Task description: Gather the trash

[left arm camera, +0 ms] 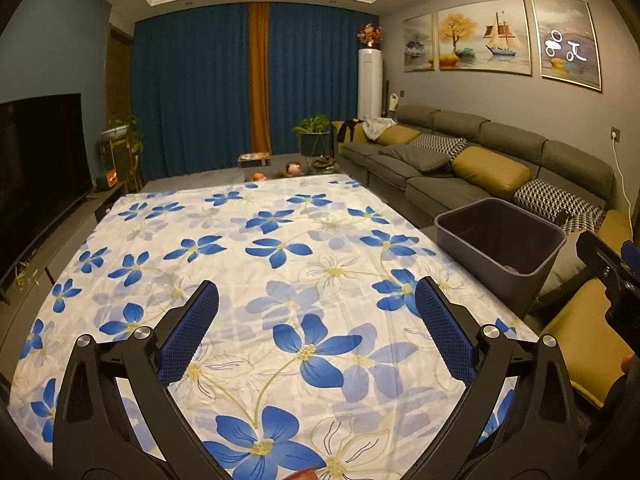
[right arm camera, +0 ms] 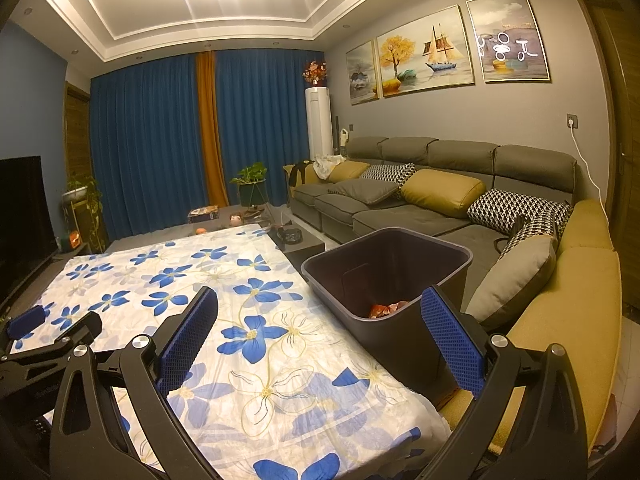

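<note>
A dark grey bin (right arm camera: 384,264) stands at the right edge of the table, which wears a white cloth with blue flowers (right arm camera: 224,320). Orange and red trash (right arm camera: 386,309) lies in the bin's bottom. My right gripper (right arm camera: 320,332) is open and empty, its right finger just in front of the bin's near wall. My left gripper (left arm camera: 316,320) is open and empty above the cloth. The bin also shows in the left wrist view (left arm camera: 500,240) at the right. The left gripper shows at the left of the right wrist view (right arm camera: 48,328).
A grey sofa (right arm camera: 400,208) with yellow and patterned cushions runs along the right wall and wraps round behind the bin. A TV (left arm camera: 36,176) stands at the left. A dark low table (right arm camera: 296,240) sits beyond the cloth's far right corner. Potted plants (left arm camera: 312,132) stand by blue curtains.
</note>
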A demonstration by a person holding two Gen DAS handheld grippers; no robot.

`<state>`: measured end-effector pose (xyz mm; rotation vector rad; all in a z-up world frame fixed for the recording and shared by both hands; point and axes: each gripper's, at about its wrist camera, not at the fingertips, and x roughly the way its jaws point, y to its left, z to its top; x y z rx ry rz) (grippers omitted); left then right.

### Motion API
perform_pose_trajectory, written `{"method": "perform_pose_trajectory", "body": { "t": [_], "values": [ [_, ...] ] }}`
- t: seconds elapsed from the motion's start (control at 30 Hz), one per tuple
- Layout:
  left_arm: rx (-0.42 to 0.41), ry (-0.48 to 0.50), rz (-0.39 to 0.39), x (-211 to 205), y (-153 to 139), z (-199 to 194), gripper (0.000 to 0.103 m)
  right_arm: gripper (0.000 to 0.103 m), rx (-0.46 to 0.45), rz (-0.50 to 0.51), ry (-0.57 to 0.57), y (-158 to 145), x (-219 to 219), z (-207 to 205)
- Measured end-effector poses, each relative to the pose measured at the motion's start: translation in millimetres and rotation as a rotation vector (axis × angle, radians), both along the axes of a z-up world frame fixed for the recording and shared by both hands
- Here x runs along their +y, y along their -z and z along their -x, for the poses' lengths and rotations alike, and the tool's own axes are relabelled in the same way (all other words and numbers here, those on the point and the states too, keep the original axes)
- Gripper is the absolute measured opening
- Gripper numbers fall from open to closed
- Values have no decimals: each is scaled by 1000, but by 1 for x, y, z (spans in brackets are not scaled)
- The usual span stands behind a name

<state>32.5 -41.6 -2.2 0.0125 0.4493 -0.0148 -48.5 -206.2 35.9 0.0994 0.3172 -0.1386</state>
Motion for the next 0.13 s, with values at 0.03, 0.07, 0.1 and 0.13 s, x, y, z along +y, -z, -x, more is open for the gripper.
{"method": "perform_pose_trajectory", "body": {
  "t": [0.03, 0.07, 0.1, 0.13],
  "values": [
    [-1, 1, -2, 0, 0, 0, 97, 98, 1, 0, 1, 0, 0, 0],
    [-2, -1, -4, 0, -1, 0, 97, 98, 1, -1, 0, 0, 0, 0],
    [-2, -1, -3, 0, -1, 1, 97, 98, 0, 0, 0, 0, 0, 0],
    [-1, 1, -1, 0, -1, 0, 97, 98, 0, 0, 0, 0, 1, 1]
  ]
}}
